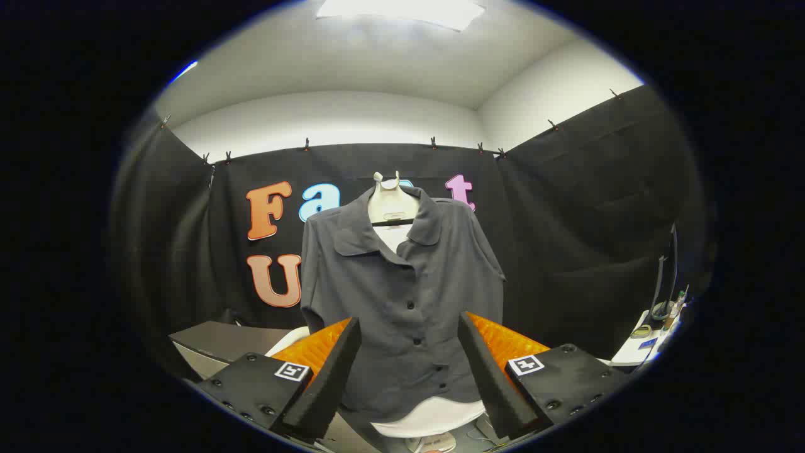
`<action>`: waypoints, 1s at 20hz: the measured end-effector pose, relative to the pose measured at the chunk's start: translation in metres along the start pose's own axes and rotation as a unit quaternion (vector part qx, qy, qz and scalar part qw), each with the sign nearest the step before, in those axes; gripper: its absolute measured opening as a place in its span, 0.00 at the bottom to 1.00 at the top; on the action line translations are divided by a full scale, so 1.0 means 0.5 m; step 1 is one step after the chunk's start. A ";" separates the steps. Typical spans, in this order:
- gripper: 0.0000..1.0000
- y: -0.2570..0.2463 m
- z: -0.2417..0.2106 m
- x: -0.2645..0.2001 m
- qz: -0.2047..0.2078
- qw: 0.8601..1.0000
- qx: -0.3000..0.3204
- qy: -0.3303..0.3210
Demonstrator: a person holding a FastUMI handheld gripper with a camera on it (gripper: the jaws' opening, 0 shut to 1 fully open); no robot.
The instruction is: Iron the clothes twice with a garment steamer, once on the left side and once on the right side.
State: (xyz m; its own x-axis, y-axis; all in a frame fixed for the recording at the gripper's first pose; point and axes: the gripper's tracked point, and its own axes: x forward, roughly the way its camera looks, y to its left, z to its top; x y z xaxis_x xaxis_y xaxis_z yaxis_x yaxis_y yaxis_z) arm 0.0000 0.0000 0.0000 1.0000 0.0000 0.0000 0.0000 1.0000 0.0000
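The dark grey shirt (402,296) hangs buttoned on a white mannequin torso (391,204), standing upright straight ahead of the gripper (409,371) and beyond its fingertips, against the black booth wall. Down low, the gripper's 2 fingers (327,377) are spread wide apart with nothing between them, the shirt's hem showing through the gap. Off to the right, a small white table (635,355) carries a few small items too tiny to make out.

Dark grey shirt (402,296) with black buttons, on a white mannequin (391,200) at 12 o'clock from the spread, empty tongs (409,371). Grey surface (220,343) at 9 o'clock. White walls above black cloth.
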 end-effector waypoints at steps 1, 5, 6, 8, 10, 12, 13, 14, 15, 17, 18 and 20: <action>0.99 0.003 0.002 0.001 0.001 1.000 -0.002 -0.002; 0.99 0.014 0.002 -0.003 0.004 1.000 -0.002 -0.005; 0.99 0.014 0.002 -0.003 0.005 1.000 0.000 -0.005; 0.99 0.017 -0.003 -0.007 0.006 1.000 0.002 -0.003; 0.99 0.020 -0.007 -0.009 0.008 1.000 0.003 0.001; 0.99 0.016 -0.007 -0.012 0.006 1.000 0.002 0.002; 0.99 0.013 -0.004 -0.015 0.005 1.000 0.001 0.001; 0.99 0.010 -0.002 -0.017 0.003 1.000 0.001 -0.001; 0.99 0.007 0.002 -0.022 0.001 1.000 0.002 -0.003; 0.99 0.001 0.007 -0.027 -0.002 1.000 0.007 -0.005; 0.99 0.001 0.008 -0.029 -0.002 1.000 0.010 -0.005; 0.99 0.002 0.009 -0.032 -0.002 1.000 0.014 -0.003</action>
State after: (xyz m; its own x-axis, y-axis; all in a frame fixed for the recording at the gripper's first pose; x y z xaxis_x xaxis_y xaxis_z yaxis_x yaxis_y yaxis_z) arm -0.0160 0.0012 0.0047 1.0000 -0.0040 0.0055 0.0039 0.9996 0.0281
